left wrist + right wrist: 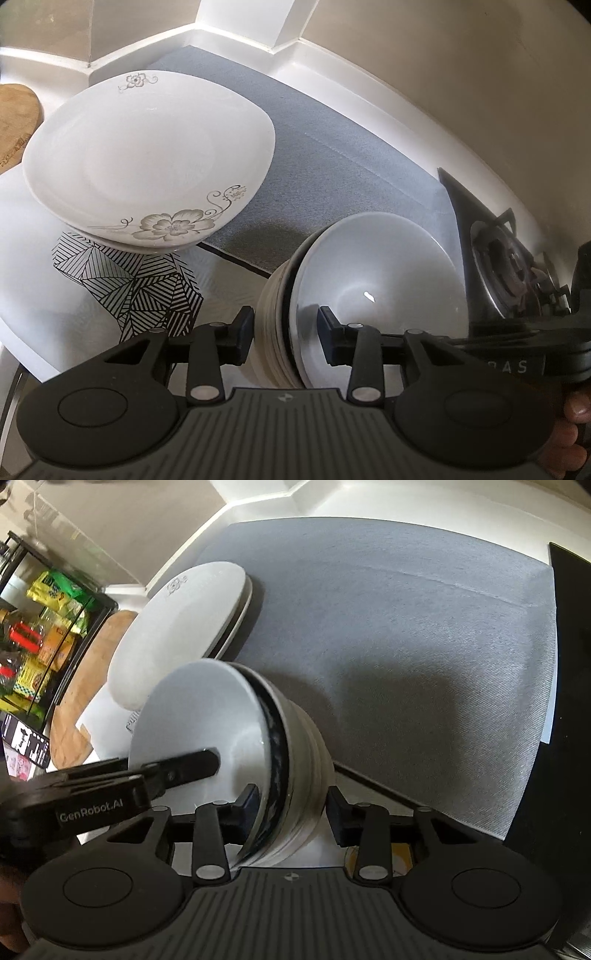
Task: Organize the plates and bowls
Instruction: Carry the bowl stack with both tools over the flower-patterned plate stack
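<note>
Left gripper: your jaws straddle the near rim of the bowl stack, one pad outside the ribbed wall, the other inside the top bowl; whether they press on it, you cannot tell.
Right gripper: your jaws sit either side of the same stack's rim on the opposite side, one pad inside, one outside; contact is not clear here either.
Bowl stack: several nested bowls, pale grey inside, tilted between your two grippers over the white mat, near the edge of the grey mat.
Floral plates: two square-ish white plates stacked, far left of the bowls, partly on both mats.
Geometric print: black line pattern on the white mat, just beside the plates.
Gas burner: close on the right of the bowls.
Wooden board: far left, behind the plates.
Shelf of packets: far left, well apart.
</note>
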{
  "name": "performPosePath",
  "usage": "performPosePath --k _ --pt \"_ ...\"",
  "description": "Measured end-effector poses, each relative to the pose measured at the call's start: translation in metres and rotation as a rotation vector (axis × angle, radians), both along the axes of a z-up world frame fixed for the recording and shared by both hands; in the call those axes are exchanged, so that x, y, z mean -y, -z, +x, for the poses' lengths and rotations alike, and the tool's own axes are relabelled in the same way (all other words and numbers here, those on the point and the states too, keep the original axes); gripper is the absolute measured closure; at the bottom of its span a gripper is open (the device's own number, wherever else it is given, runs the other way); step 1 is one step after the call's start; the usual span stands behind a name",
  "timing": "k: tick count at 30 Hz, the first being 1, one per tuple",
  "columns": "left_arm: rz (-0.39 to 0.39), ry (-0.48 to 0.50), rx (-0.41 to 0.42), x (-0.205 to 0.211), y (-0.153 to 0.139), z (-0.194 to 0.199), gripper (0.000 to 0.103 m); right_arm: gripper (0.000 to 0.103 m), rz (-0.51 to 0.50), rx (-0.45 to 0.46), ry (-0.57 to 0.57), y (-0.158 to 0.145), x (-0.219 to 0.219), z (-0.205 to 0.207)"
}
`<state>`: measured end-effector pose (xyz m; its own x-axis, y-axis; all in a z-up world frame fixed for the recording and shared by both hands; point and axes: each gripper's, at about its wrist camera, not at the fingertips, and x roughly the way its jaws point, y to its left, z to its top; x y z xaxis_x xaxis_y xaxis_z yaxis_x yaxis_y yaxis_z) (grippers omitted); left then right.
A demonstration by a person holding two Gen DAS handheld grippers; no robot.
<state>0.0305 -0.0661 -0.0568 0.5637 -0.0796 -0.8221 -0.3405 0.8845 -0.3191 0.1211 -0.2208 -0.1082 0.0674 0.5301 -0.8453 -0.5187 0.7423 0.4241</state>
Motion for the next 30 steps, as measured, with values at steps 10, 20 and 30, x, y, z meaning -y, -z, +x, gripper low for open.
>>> performPosePath --k 10,20,30 --pt "-0.031 0.045 -0.004 -0.005 0.004 0.006 0.061 0.055 0.018 -0.043 0.038 0.005 0.003 0.004" --pt "-0.026 0.129 -0.005 -0.012 0.004 0.013 0.064 0.055 0.005 -0.027 0.095 0.004 0.001 -0.003" --pt "-0.013 0.267 0.044 -0.016 -0.004 0.024 0.067 0.064 0.062 0.002 0.326 0.0 0.019 -0.026"
